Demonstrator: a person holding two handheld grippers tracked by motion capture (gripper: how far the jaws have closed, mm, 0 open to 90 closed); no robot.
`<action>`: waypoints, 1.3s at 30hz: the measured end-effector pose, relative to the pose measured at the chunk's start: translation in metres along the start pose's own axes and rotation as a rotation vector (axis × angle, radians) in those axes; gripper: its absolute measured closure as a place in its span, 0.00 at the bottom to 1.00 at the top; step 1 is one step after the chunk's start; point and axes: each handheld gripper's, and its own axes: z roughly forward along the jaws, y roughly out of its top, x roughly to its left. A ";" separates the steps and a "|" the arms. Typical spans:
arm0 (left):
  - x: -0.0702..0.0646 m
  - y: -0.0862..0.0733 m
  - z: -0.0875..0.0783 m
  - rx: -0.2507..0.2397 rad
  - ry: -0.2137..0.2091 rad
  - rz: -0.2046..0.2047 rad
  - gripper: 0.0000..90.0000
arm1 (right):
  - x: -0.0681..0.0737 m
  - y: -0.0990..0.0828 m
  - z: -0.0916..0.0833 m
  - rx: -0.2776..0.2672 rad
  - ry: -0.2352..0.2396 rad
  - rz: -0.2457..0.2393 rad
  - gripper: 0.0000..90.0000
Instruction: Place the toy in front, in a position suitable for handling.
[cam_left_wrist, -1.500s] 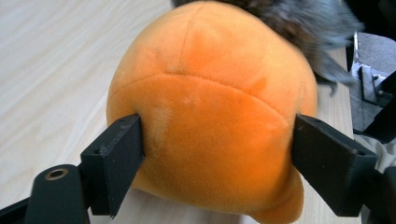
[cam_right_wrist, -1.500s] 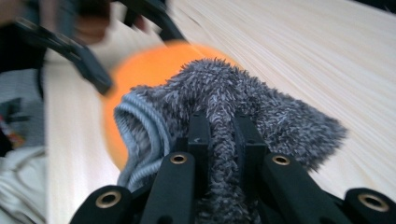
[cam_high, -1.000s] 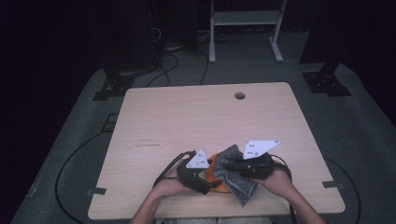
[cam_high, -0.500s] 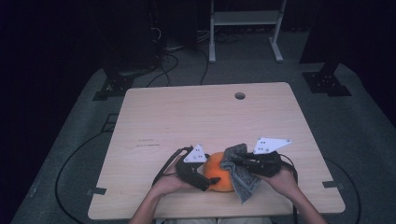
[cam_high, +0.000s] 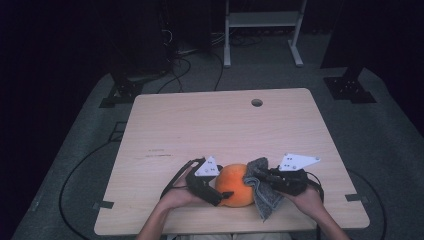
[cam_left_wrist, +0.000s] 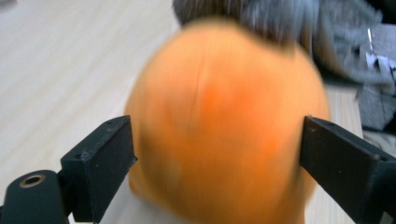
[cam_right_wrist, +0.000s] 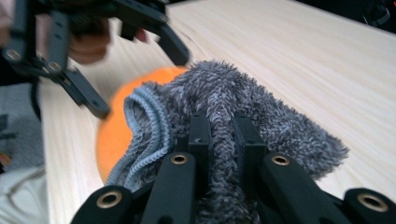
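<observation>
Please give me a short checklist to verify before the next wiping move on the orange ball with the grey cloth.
1. Right gripper clamps the grey cloth: ok.
2. Left gripper grips the orange ball: not ok; its jaws have just been opening and now stand at the ball's sides, contact cannot tell.
3. Cloth touches the ball: ok; it lies against the ball's side in the high view.
4. Ball rests on the table: ok.
5. Ball away from the near table edge: not ok, it sits close.

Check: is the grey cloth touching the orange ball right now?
Touching. In the right gripper view, the grey cloth, pinched in the right gripper, lies against the orange ball; the high view shows no gap.
</observation>
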 end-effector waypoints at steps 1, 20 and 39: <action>0.000 0.000 0.000 0.000 0.000 0.000 0.12 | 0.000 0.000 0.000 0.000 0.000 0.000 0.88; 0.008 -0.018 -0.002 0.092 -0.034 -0.066 0.20 | -0.016 -0.042 -0.005 0.066 0.002 0.099 0.88; 0.005 -0.017 -0.001 0.088 -0.024 -0.037 0.19 | -0.016 -0.047 -0.011 0.081 0.001 0.107 0.88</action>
